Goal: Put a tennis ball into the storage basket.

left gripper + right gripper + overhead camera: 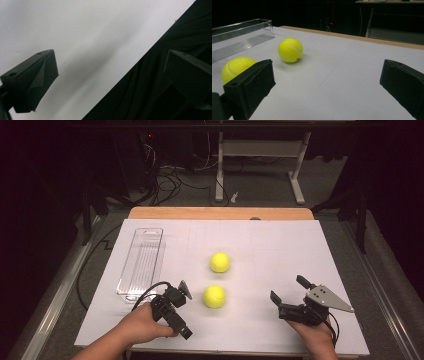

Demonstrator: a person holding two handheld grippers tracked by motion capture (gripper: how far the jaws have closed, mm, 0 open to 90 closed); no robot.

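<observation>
Near edge of table, high view: left gripper held in the person's left hand, turned sideways, jaws spread and holding nothing. In the left gripper view the jaws stand wide apart over the white sheet and the dark edge beyond it. Right gripper in the right hand, jaws likewise released, nothing between them.

Near tennis ball rests on the sheet between the two grippers, just beside the left one. Far tennis ball lies behind it, apart. Right gripper view: near ball partly hidden behind one jaw, far ball beyond.

Clear tray lies left of both balls, lengthwise toward the far edge.
</observation>
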